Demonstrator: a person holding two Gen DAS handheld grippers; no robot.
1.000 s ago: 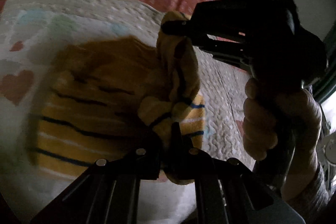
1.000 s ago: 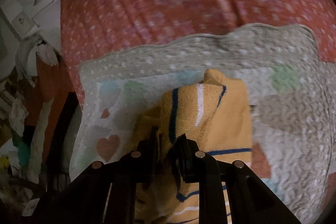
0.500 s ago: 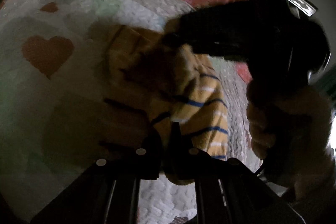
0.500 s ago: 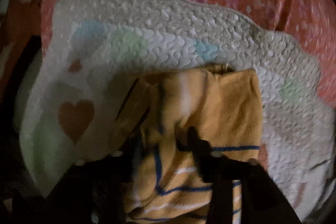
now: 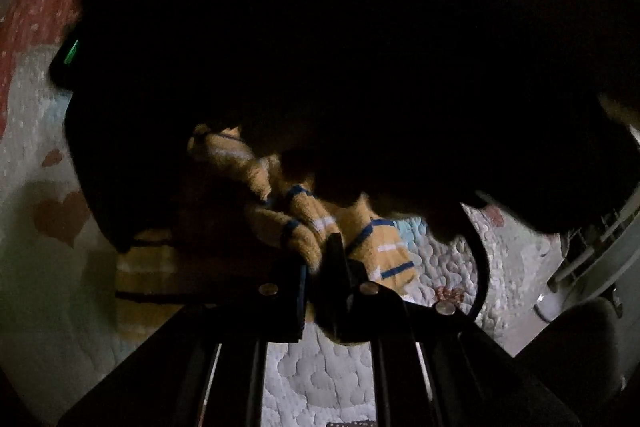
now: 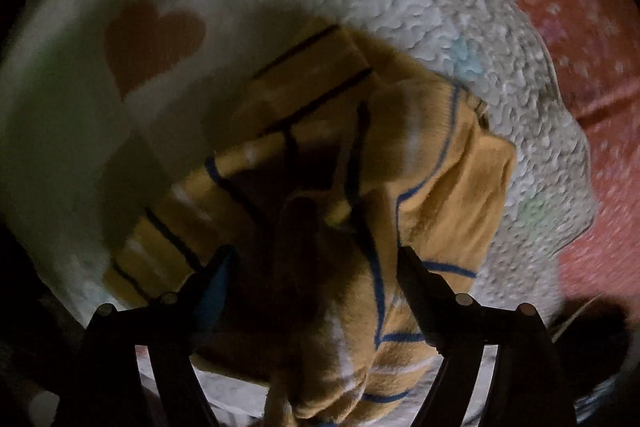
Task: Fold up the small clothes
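Note:
A small yellow garment with blue and white stripes (image 6: 448,187) lies bunched on a white quilted pad (image 6: 420,7) with heart shapes. My right gripper (image 6: 316,267) points steeply down over it and its jaws are opening; a fold of the yellow cloth rises between the fingers, which stand apart from it. In the left wrist view the garment (image 5: 380,247) shows in front of my left gripper (image 5: 320,259), which is shut on a striped fold. The dark bulk of the right gripper (image 5: 320,67) fills most of that view.
A red bedspread with white specks (image 6: 580,27) lies under and beyond the pad. In the left wrist view, grey and white household items (image 5: 592,267) sit at the right past the pad's edge.
My right gripper let go of the yellow fold, spread its fingers and tipped down over the garment. It now blocks most of the left wrist view. My left gripper kept its grip.

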